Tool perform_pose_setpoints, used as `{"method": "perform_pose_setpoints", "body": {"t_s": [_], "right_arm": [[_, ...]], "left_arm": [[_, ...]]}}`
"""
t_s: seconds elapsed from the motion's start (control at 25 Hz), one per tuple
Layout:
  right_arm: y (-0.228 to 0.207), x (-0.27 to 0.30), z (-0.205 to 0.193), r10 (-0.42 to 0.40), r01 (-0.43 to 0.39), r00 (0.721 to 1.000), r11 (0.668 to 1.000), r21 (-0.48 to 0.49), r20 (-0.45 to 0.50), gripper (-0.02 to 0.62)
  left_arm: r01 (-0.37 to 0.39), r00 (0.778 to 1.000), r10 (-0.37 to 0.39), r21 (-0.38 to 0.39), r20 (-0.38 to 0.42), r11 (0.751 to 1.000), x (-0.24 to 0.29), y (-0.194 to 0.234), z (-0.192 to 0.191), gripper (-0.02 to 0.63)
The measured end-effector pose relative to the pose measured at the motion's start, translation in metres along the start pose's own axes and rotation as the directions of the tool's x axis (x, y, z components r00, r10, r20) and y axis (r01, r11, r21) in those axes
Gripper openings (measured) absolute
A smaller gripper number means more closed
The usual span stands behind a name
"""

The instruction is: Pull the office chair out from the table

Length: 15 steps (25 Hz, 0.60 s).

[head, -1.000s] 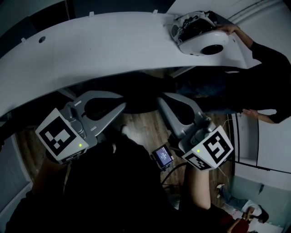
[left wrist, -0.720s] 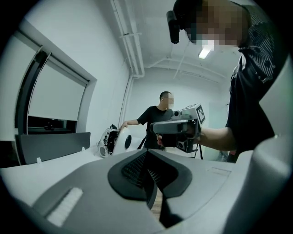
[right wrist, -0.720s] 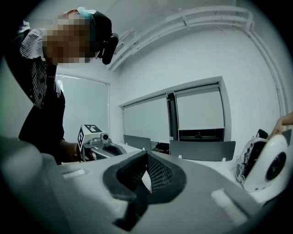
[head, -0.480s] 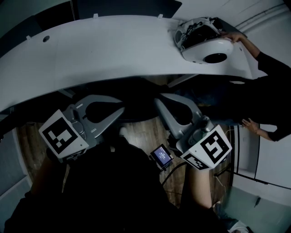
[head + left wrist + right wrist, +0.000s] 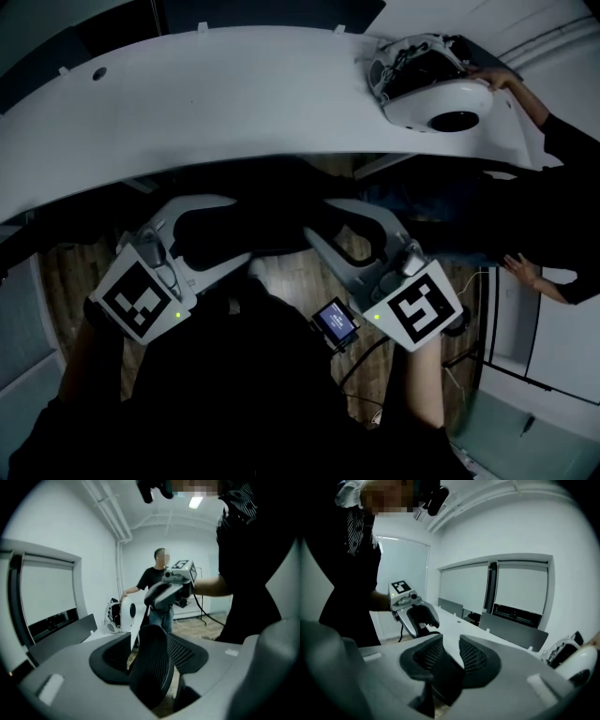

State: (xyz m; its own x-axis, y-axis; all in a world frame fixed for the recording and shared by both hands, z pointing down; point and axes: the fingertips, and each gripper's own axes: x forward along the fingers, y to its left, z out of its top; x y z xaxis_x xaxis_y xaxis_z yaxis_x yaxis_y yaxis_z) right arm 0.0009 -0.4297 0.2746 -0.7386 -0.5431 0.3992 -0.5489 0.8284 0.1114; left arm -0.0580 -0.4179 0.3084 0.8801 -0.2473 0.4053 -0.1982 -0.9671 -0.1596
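Observation:
The office chair (image 5: 278, 192) is a dark shape tucked under the white table (image 5: 234, 103); only its backrest top shows in the head view. My left gripper (image 5: 246, 228) and right gripper (image 5: 314, 220) point at it from either side. In the left gripper view the black mesh backrest (image 5: 150, 663) stands edge-on between the jaws, which are opening, with gaps on both sides. In the right gripper view the backrest edge (image 5: 445, 679) sits low in a narrower gap between jaws that are also opening. Neither pair of pads visibly presses on it.
A white domed device (image 5: 431, 80) with cables lies on the table's far right, another person's hand (image 5: 492, 80) on it. That person in black stands at the right. A small lit screen (image 5: 335, 322) hangs near my body. Grey divider panels (image 5: 513, 630) line the table's far side.
Both grippers have sunk and rolled, closing in on the chair's backrest from each side. Their jaws, together before, now stand parted around the backrest.

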Motion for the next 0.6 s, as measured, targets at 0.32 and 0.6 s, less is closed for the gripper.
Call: {"method": "perform_pose_setpoints", "body": {"t_s": [0.32, 0.6], "right_arm": [[0.023, 0.016, -0.056, 0.102, -0.147, 0.962, 0.975, -0.166, -0.254, 0.276], [0.029, 0.037, -0.096, 0.095, -0.223, 0.914, 0.929, -0.295, -0.394, 0.364]], "left_arm": [[0.177, 0.936, -0.071, 0.286, -0.344, 0.942, 0.02, -0.028, -0.061, 0.393], [0.243, 0.885, -0.049, 0.37, -0.463, 0.897, 0.04, -0.036, -0.085, 0.417]]}}
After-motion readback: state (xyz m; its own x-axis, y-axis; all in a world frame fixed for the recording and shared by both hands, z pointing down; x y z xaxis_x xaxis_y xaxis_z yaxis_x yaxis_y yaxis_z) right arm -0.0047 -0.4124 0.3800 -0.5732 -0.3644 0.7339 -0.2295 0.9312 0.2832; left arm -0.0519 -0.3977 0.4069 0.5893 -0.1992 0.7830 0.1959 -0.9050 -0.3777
